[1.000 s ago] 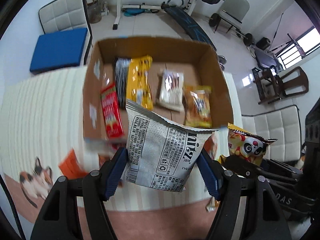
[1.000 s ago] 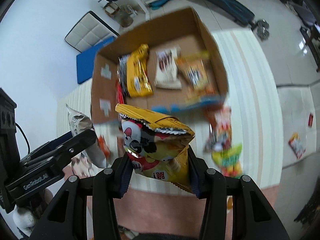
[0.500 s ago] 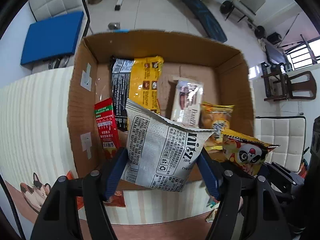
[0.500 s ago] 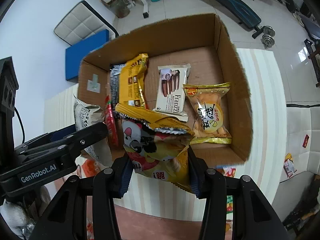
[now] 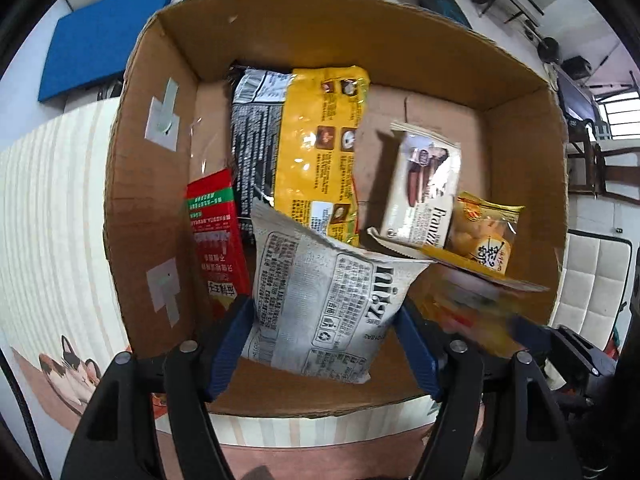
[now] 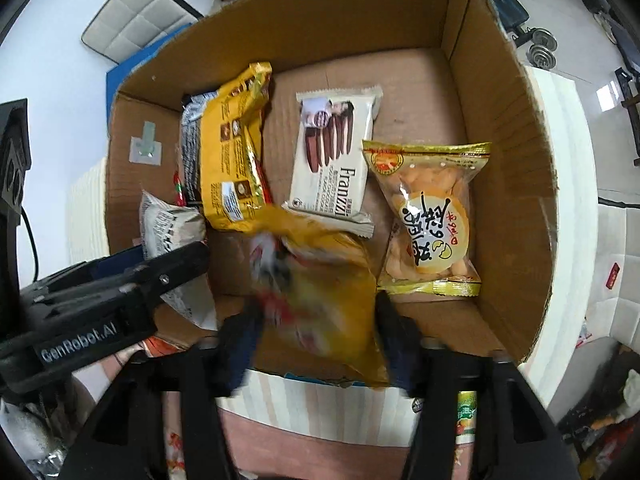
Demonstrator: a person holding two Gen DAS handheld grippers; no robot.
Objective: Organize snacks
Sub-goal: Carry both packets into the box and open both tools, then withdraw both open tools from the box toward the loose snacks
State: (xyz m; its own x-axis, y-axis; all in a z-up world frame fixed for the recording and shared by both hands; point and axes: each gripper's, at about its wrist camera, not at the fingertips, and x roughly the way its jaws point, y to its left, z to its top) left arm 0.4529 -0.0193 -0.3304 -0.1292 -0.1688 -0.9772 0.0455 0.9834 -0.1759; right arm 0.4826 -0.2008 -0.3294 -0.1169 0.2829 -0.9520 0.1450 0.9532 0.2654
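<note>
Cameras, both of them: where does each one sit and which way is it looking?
Left wrist: on the left gripper, looking down into the cardboard box; its fingers flank a grey packet, jaws opening.
Right wrist: on the right gripper, looking down; its opening jaws flank a blurred yellow bag.
Shared: box, both packets, wafer pack.

The box point(image 5: 516, 168) is matt brown cardboard, its cut edges ridged. The packets in it are plastic film: the yellow bag point(image 5: 320, 152) is glossy with glare, the grey bag point(image 5: 324, 304) crinkled and shiny, the biscuit pack point(image 6: 336, 160) smoother. The desk point(image 5: 48, 216) wears a striped cloth.
</note>
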